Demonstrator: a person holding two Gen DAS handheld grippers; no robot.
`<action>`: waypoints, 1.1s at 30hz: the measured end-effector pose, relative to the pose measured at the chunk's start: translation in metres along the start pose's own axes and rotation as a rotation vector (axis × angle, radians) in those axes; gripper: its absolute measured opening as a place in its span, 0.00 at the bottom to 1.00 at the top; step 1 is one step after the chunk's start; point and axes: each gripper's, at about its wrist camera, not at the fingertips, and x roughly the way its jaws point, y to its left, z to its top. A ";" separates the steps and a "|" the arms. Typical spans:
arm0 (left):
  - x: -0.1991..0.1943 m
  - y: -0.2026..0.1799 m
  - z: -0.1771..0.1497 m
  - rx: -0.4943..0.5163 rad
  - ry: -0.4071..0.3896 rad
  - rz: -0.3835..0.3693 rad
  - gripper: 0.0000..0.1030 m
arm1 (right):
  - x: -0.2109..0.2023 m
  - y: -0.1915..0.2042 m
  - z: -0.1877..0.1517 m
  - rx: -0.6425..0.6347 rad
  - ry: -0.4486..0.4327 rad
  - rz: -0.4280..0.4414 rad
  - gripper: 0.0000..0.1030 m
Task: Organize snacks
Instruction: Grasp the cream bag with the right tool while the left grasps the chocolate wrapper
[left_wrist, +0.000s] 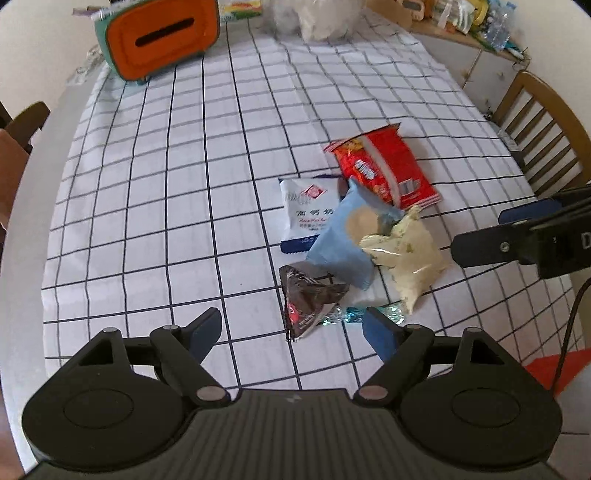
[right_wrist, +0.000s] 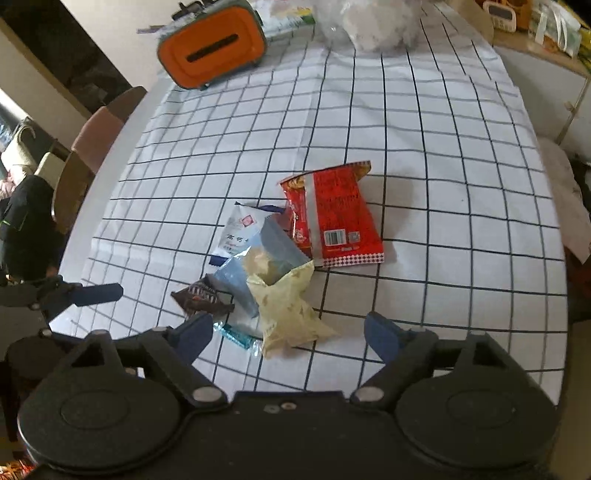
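Note:
A small heap of snack packets lies on the checked tablecloth (left_wrist: 177, 192): a red packet (left_wrist: 384, 166), a white one (left_wrist: 306, 214), a light blue one (left_wrist: 343, 243), a pale yellow one (left_wrist: 406, 258), a dark brown one (left_wrist: 306, 299) and a teal wrapper (left_wrist: 354, 315). My left gripper (left_wrist: 293, 328) hangs open over the near side of the heap, with the dark brown packet between its fingers, untouched. My right gripper (right_wrist: 290, 334) is open above the pale yellow packet (right_wrist: 291, 314), its pads clear of it. It also reaches in from the right in the left wrist view (left_wrist: 495, 230).
An orange tissue box (left_wrist: 162, 37) and a clear plastic bag (left_wrist: 321, 18) stand at the table's far end. A wooden chair (left_wrist: 543, 122) is at the right edge, with a cluttered shelf (left_wrist: 472, 22) behind it. More chairs (right_wrist: 99, 136) stand to the left.

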 end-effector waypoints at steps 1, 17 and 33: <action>0.004 0.001 0.001 -0.005 0.006 -0.004 0.81 | 0.005 0.000 0.001 0.007 0.007 -0.002 0.83; 0.044 0.007 0.012 -0.083 0.076 -0.036 0.71 | 0.062 0.005 0.007 0.065 0.084 -0.035 0.63; 0.055 0.012 0.015 -0.122 0.107 -0.073 0.36 | 0.070 0.009 0.004 0.033 0.086 -0.042 0.37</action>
